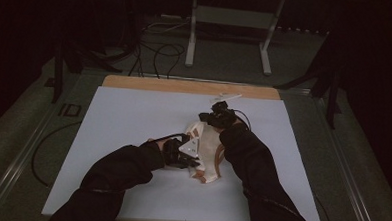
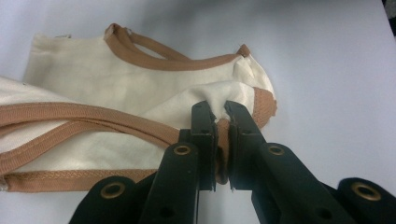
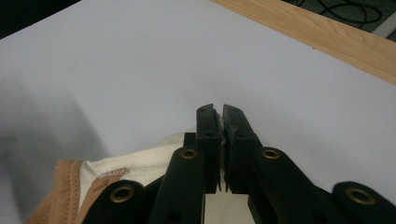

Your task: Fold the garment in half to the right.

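A cream cloth piece with tan trim and straps (image 1: 210, 146) lies crumpled in the middle of the white table top (image 1: 133, 118). My left gripper (image 1: 194, 163) is at its near left side. In the left gripper view the gripper (image 2: 221, 109) is shut on a fold of the cloth (image 2: 116, 79) at a tan-edged corner. My right gripper (image 1: 203, 118) is at the cloth's far end. In the right gripper view it (image 3: 218, 112) is shut with a thin cream edge pinched between its jaws, and the cloth (image 3: 140, 161) bunches below to the left.
A wooden strip (image 1: 190, 86) runs along the table's far edge, with a small white object (image 1: 224, 97) lying by it. Cables (image 1: 161, 54) and a metal stand (image 1: 228, 17) are on the floor beyond. White surface spreads left and right of the cloth.
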Action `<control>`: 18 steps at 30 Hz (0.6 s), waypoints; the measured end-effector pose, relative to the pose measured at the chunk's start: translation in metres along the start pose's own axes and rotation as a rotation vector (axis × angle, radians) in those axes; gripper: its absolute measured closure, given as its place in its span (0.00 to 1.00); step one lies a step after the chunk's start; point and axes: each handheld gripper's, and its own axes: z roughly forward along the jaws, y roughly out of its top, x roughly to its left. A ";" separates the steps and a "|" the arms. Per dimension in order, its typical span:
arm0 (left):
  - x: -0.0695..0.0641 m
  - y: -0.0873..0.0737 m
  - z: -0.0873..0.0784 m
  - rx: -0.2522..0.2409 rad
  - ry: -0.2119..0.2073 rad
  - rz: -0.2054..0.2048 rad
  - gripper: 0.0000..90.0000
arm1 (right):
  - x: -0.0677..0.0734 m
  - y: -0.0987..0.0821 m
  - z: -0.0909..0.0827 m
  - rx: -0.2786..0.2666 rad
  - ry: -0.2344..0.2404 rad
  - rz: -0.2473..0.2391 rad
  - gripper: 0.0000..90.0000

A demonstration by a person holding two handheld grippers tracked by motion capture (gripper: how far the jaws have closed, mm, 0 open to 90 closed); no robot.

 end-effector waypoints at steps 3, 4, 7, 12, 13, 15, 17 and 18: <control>0.002 0.005 0.009 0.011 -0.016 0.002 0.94 | -0.005 -0.005 -0.002 0.000 -0.004 0.008 0.97; 0.002 0.005 0.009 0.011 -0.016 0.002 0.94 | -0.005 -0.005 -0.002 0.000 -0.004 0.008 0.97; 0.003 0.007 0.017 0.024 -0.033 0.000 0.94 | -0.008 -0.010 -0.004 -0.003 -0.009 0.020 0.97; 0.005 0.009 0.022 0.031 -0.051 -0.004 0.93 | -0.012 -0.017 -0.005 -0.004 -0.012 0.028 0.97; 0.005 0.010 0.025 0.034 -0.057 -0.008 0.93 | -0.015 -0.020 -0.005 -0.005 -0.014 0.032 0.97; 0.006 0.012 0.028 0.041 -0.063 -0.012 0.93 | -0.017 -0.024 -0.006 -0.005 -0.019 0.038 0.97; 0.007 0.014 0.031 0.038 -0.068 -0.019 0.93 | -0.019 -0.027 -0.006 -0.004 -0.020 0.039 0.96; 0.007 0.014 0.031 0.038 -0.068 -0.019 0.93 | -0.019 -0.027 -0.006 -0.004 -0.020 0.039 0.96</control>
